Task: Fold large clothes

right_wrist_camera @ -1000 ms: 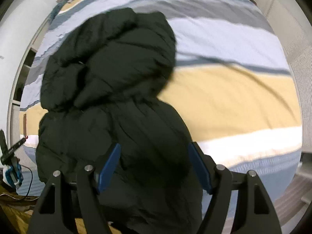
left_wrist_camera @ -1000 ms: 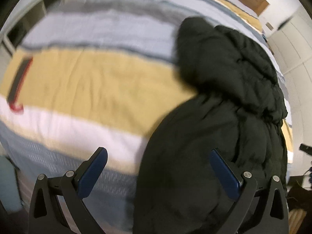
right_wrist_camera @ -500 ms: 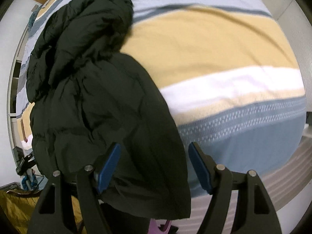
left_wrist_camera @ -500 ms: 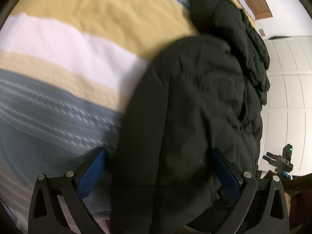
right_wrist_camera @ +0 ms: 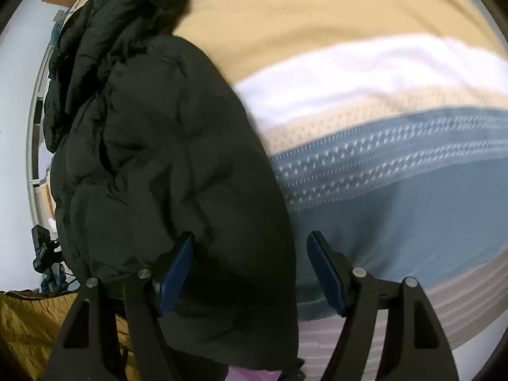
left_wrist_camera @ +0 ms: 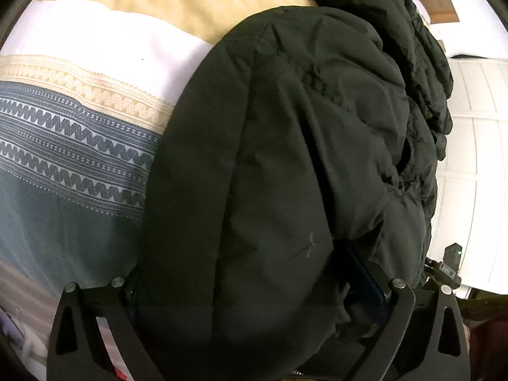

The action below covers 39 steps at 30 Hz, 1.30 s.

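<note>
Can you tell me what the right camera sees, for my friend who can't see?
A puffy black coat lies on a striped bed cover and hangs over its near edge. The right tool is open, its blue fingers around the coat's hem but not squeezing it.

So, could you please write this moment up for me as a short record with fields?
garment: black puffer jacket, lying lengthwise on the bed, its near end hanging over the edge
surface: striped bedspread with yellow, white and patterned blue bands
left gripper: jaws wide apart, jacket's near end fills the gap and hides both pads; grip cannot be told
right gripper: open, jacket's side edge lies between its pads
fold: none made yet at the near end
</note>
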Each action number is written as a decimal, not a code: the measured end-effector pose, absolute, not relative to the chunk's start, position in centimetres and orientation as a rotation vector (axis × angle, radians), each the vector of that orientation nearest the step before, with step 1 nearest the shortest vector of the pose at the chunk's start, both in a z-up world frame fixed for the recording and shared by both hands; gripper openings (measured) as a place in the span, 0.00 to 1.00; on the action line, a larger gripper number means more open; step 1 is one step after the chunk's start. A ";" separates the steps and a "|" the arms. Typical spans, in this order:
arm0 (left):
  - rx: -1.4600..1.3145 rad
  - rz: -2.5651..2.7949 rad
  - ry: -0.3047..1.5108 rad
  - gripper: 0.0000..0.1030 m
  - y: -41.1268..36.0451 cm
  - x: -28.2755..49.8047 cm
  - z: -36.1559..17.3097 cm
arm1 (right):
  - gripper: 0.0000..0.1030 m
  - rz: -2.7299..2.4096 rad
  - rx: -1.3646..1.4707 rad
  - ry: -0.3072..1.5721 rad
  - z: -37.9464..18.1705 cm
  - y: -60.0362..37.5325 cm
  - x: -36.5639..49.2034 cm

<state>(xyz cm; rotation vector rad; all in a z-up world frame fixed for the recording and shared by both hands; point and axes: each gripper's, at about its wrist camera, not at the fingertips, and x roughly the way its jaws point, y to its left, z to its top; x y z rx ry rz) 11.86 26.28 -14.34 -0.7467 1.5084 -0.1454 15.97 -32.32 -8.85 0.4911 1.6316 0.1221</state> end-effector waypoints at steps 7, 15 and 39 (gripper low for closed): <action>-0.742 -0.123 1.542 0.79 24.1 12.7 -13.3 | 0.71 0.176 0.672 1.657 -12.1 -32.9 12.9; -0.790 -0.147 1.559 0.57 22.5 11.9 -12.2 | 0.69 0.292 0.833 1.742 -12.4 -32.0 10.5; -0.934 -0.219 1.091 0.08 26.4 24.4 0.6 | 0.10 0.367 0.449 1.221 6.5 -28.1 28.6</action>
